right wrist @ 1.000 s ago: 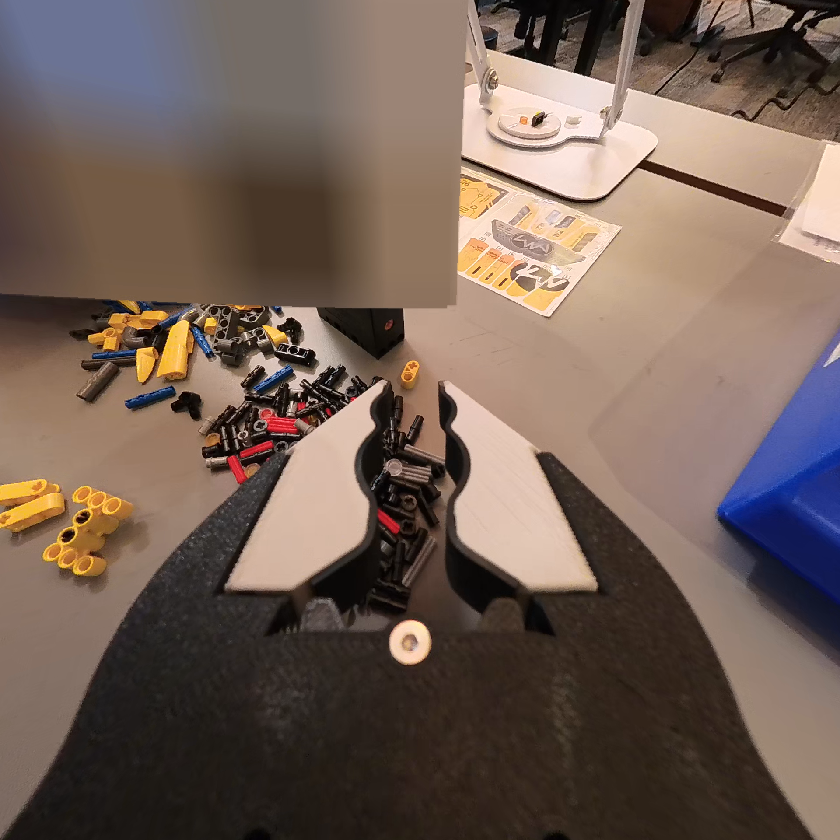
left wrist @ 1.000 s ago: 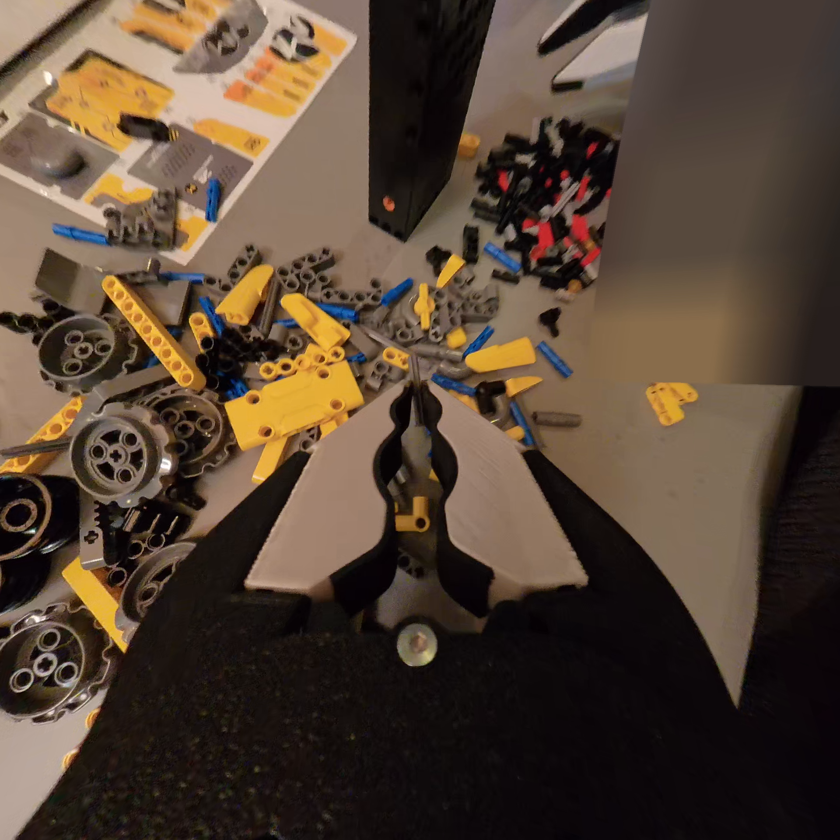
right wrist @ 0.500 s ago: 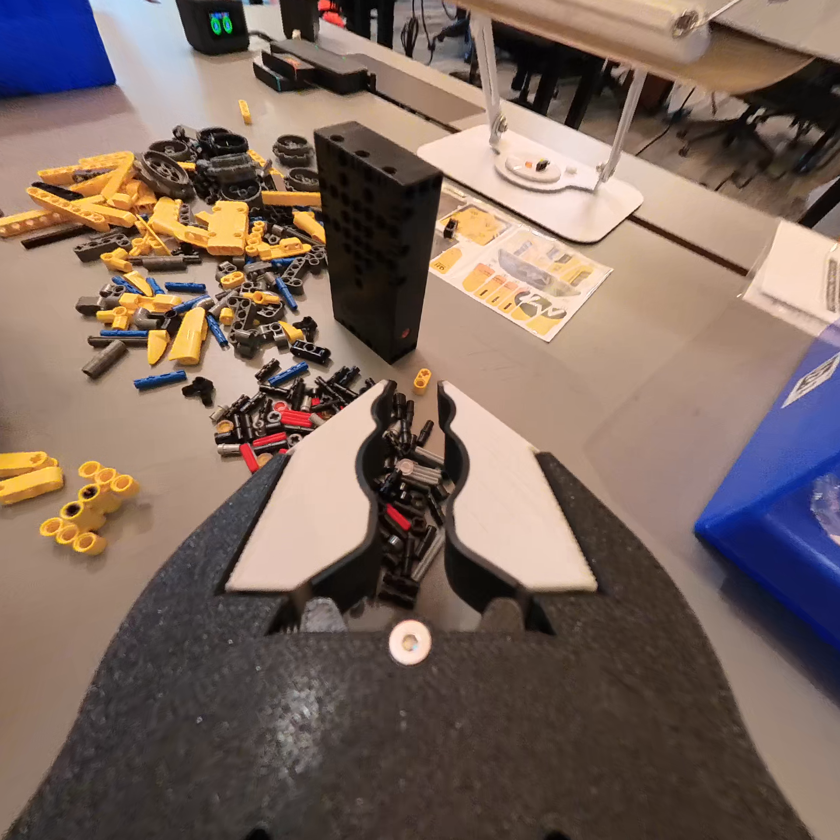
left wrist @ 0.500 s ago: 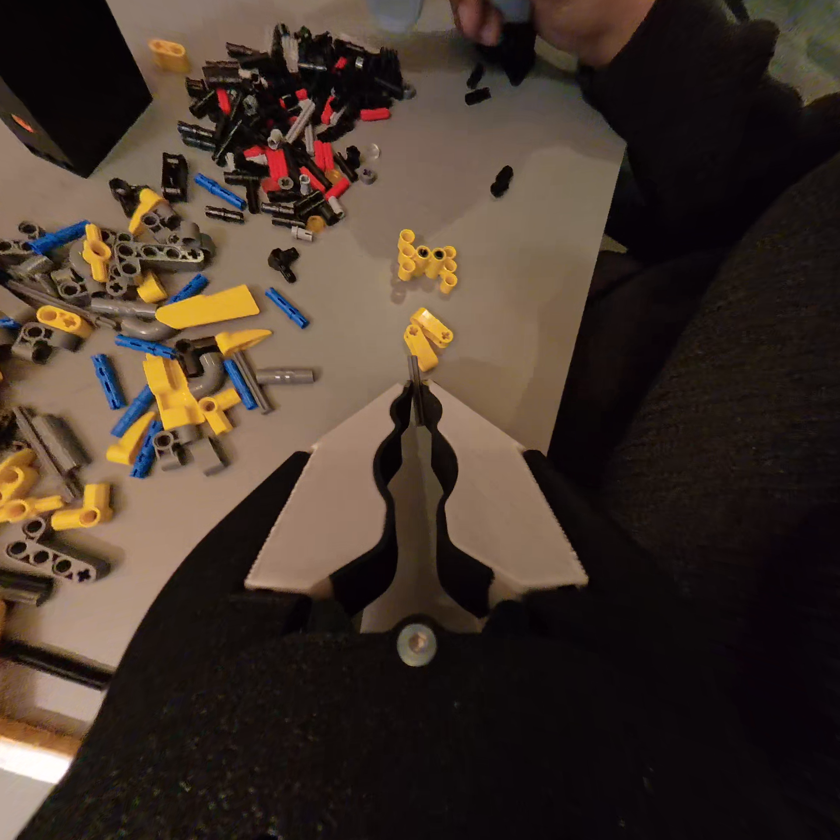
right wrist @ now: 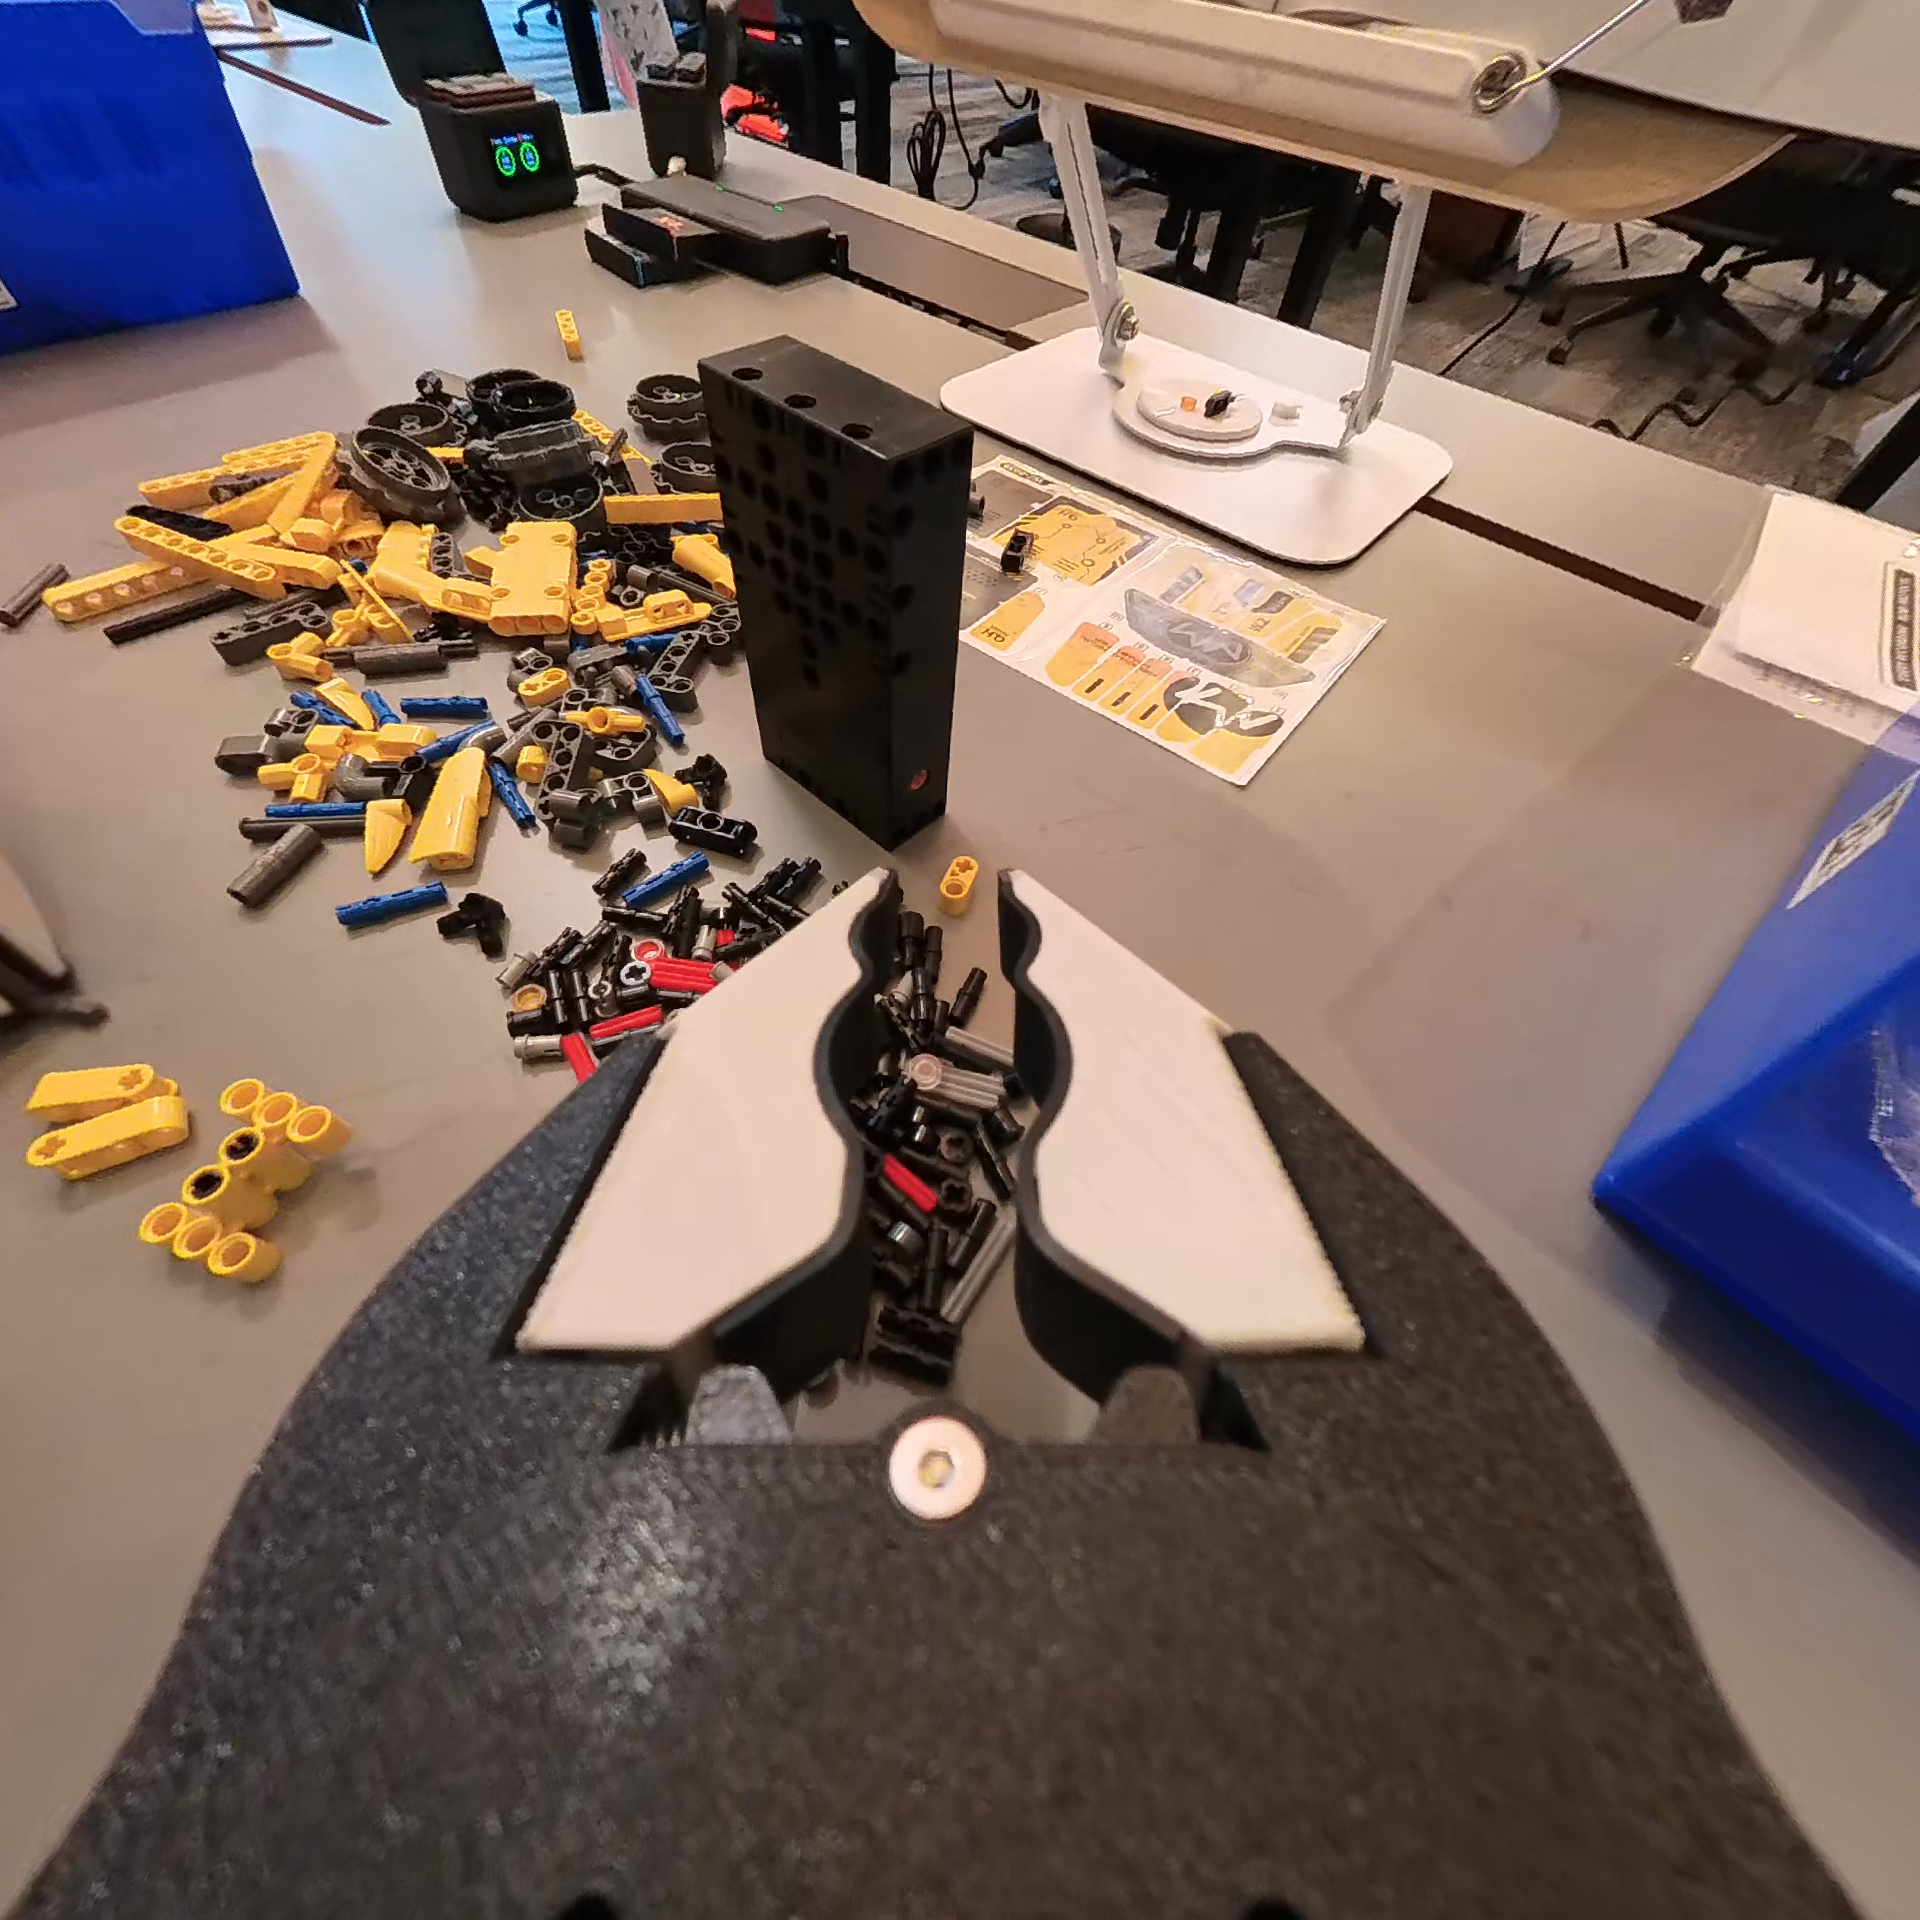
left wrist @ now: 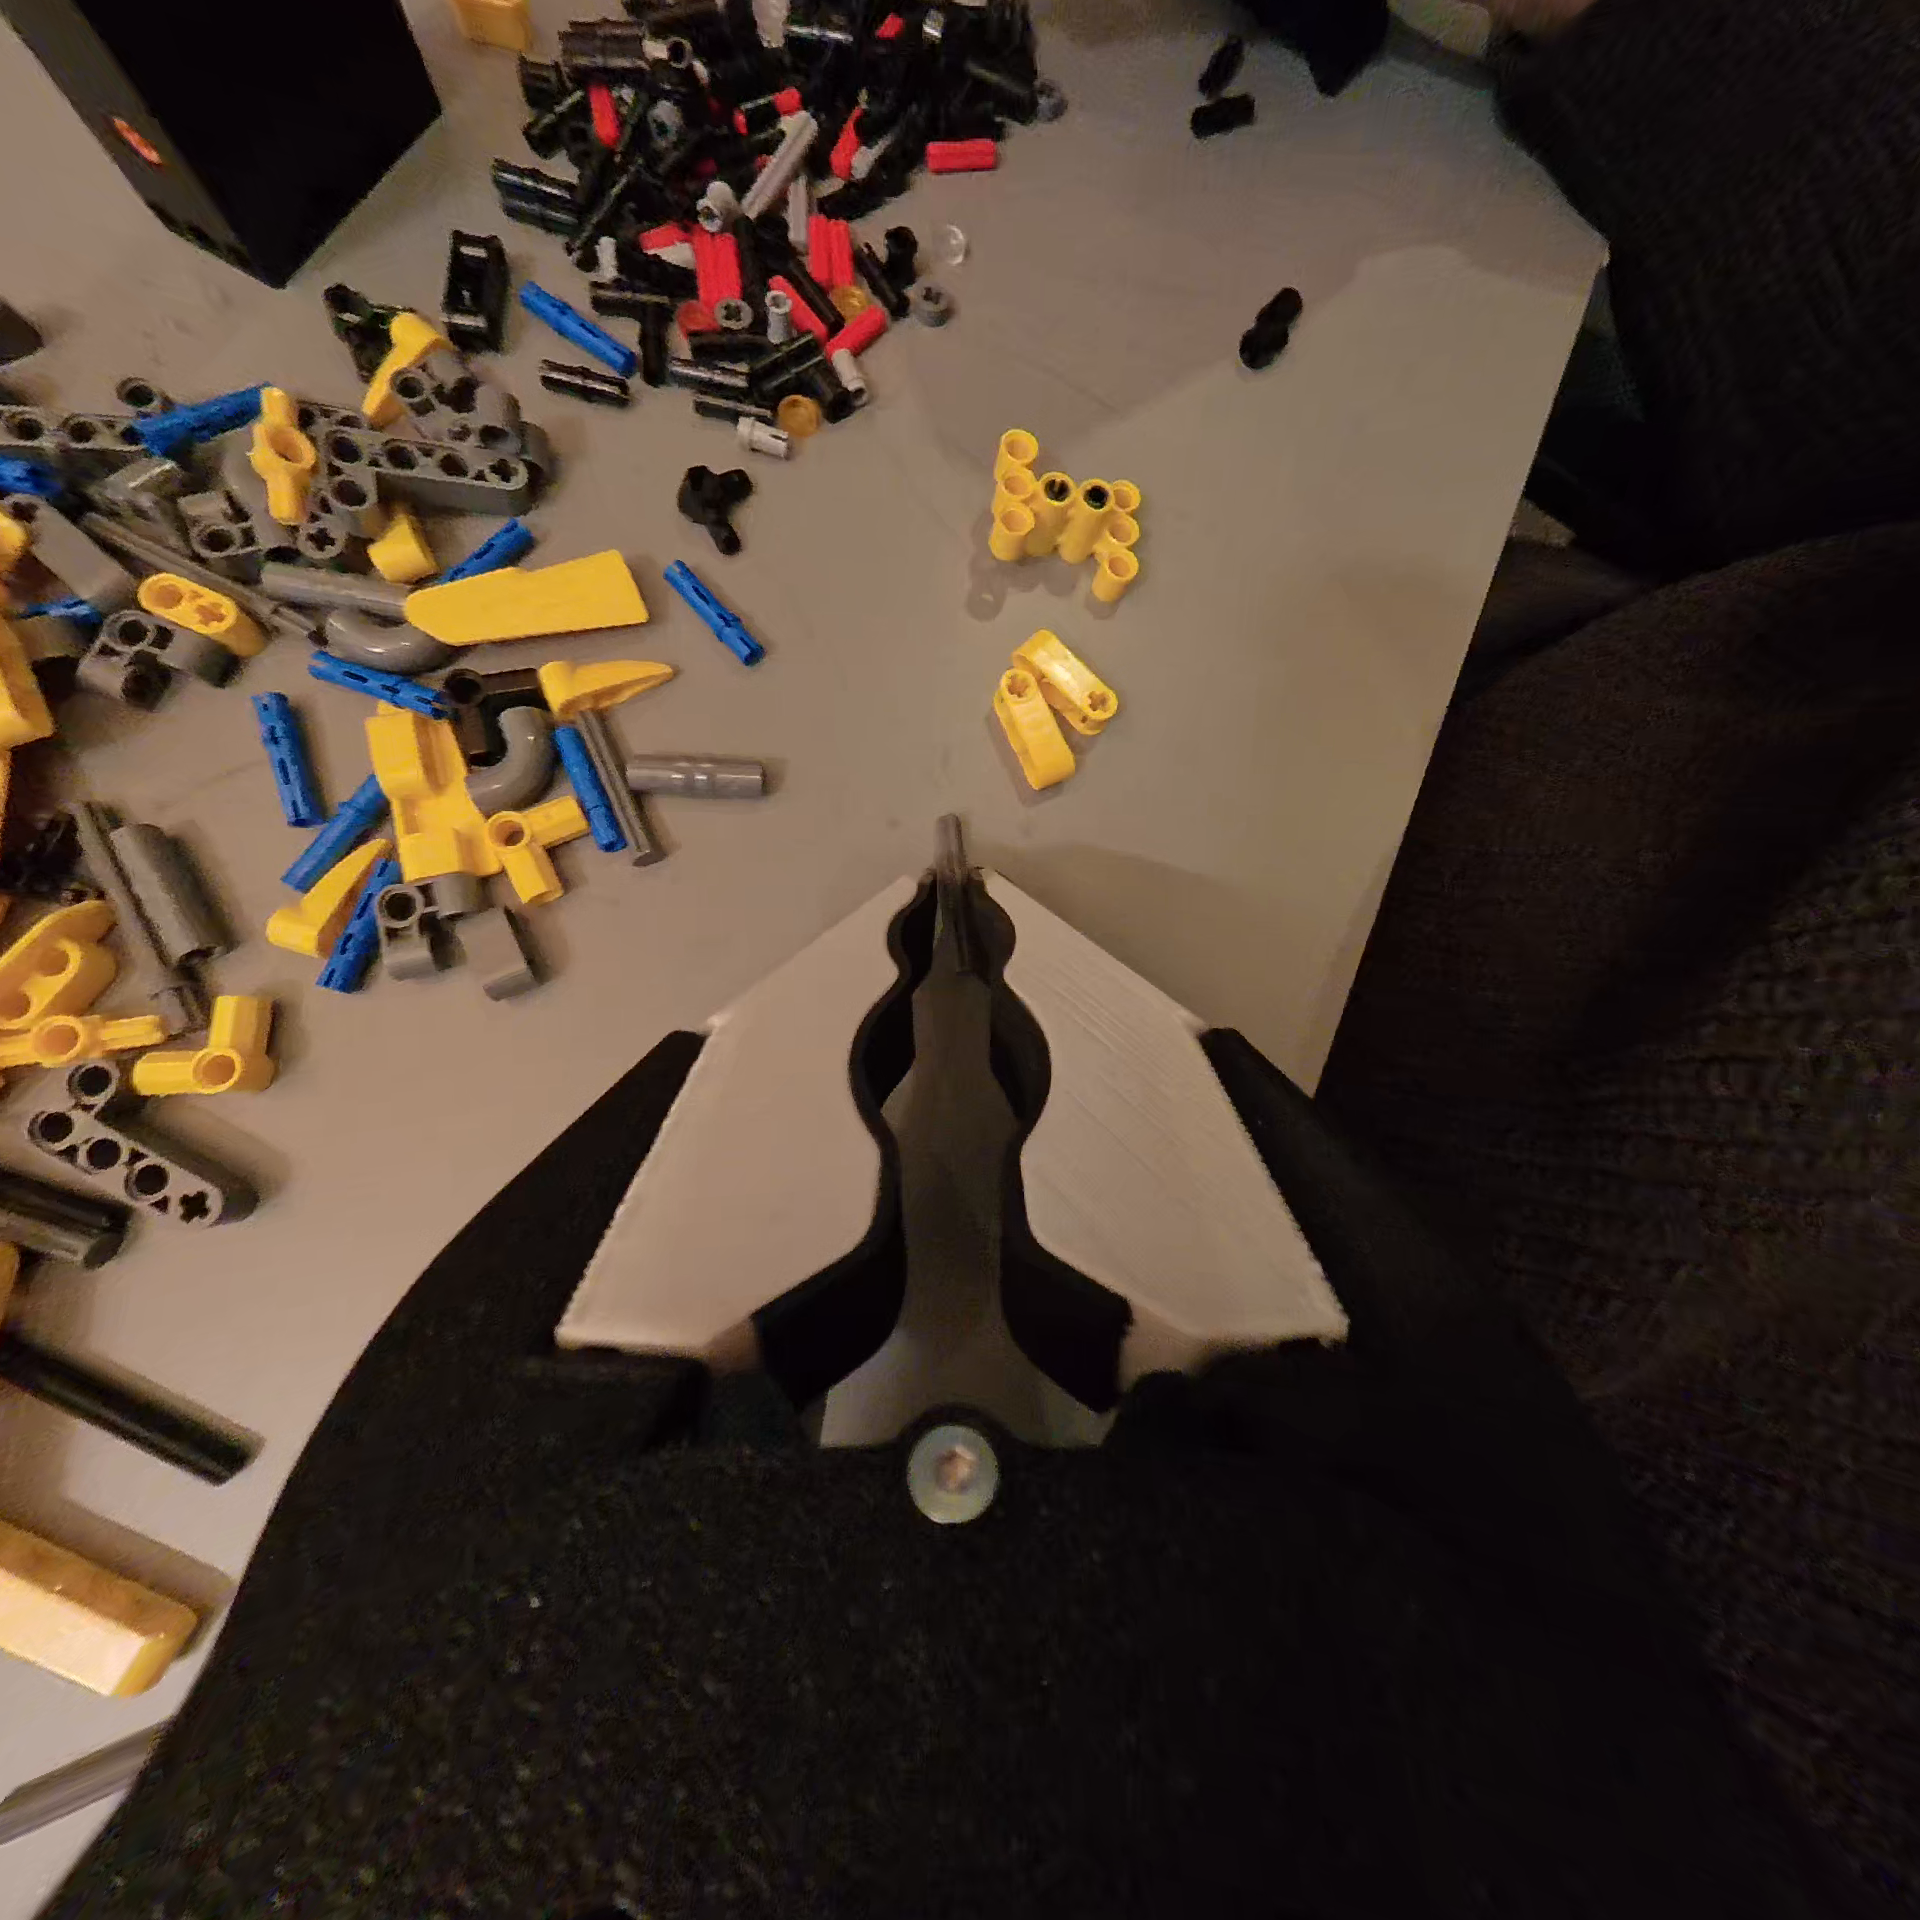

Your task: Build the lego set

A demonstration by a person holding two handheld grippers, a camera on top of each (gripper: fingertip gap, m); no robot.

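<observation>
My left gripper (left wrist: 951, 883) is shut on a thin grey axle (left wrist: 950, 844) that sticks out past the tips, a little above the grey table near its edge. Two short yellow beams (left wrist: 1051, 709) lie just beyond it, and a yellow connector cluster (left wrist: 1070, 516) lies farther on. My right gripper (right wrist: 941, 891) is open and empty, hovering over a pile of small black, red and grey pins (right wrist: 935, 1122). A small yellow connector (right wrist: 958, 884) lies on the table beyond its tips. The yellow beams (right wrist: 104, 1120) and the cluster (right wrist: 241, 1179) also show at the left of the right wrist view.
A black perforated block (right wrist: 842, 603) stands upright mid-table, with mixed yellow, grey and blue parts (right wrist: 416, 623) and wheels (right wrist: 400, 473) to its left. A sticker sheet (right wrist: 1174, 634), a lamp base (right wrist: 1226, 457) and a blue bin (right wrist: 1787, 1143) are at the right. The table edge (left wrist: 1455, 644) meets dark clothing. Some 20 cm of space lies between my two pairs of fingers. My left tips are about 20 cm from the small yellow connector (right wrist: 958, 884), my right tips only 6 cm.
My left gripper carried the grey axle away from the parts pile to the table edge by the yellow beams. My right gripper stayed open over the pins, its view tilting up slightly.
</observation>
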